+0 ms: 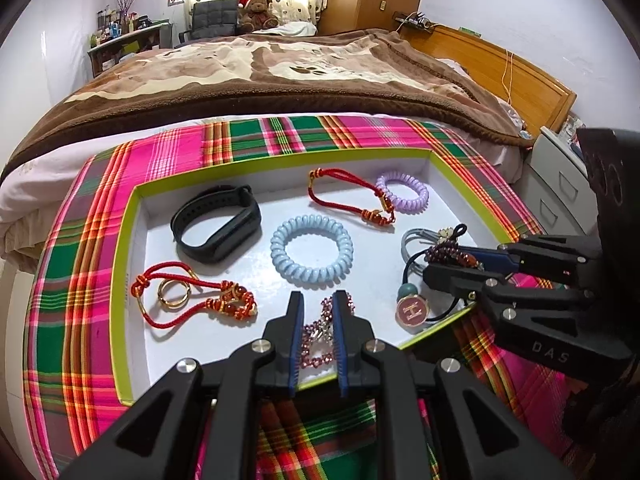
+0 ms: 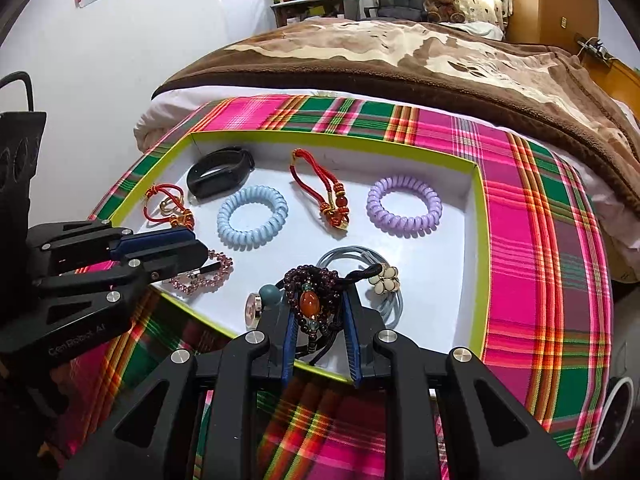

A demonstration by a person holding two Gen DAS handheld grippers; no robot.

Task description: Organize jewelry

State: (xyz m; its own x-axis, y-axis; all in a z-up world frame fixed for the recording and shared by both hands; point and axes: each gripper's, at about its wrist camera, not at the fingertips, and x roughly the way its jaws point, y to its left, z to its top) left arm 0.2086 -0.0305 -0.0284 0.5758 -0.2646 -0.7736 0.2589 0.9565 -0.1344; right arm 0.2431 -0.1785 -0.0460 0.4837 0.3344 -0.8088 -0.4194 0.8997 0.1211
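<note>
A white tray with a lime rim (image 1: 124,240) (image 2: 482,240) lies on a plaid cloth. In it are a black fitness band (image 1: 218,222) (image 2: 220,172), a blue coil tie (image 1: 312,252) (image 2: 252,216), a purple coil tie (image 1: 402,192) (image 2: 404,206) and two red cord bracelets (image 1: 192,296) (image 1: 350,196). My left gripper (image 1: 318,300) is open over a pink bead bracelet (image 1: 320,332) (image 2: 204,276) at the tray's near edge. My right gripper (image 2: 318,304) (image 1: 440,258) is shut on a dark bead bracelet with an orange stone (image 2: 310,300).
A grey hair tie with a cream flower (image 2: 384,276) and a round "H" charm tie (image 1: 412,308) lie near the right gripper. The bed with a brown blanket (image 1: 280,68) lies behind the tray. Grey drawers (image 1: 560,184) stand at the right.
</note>
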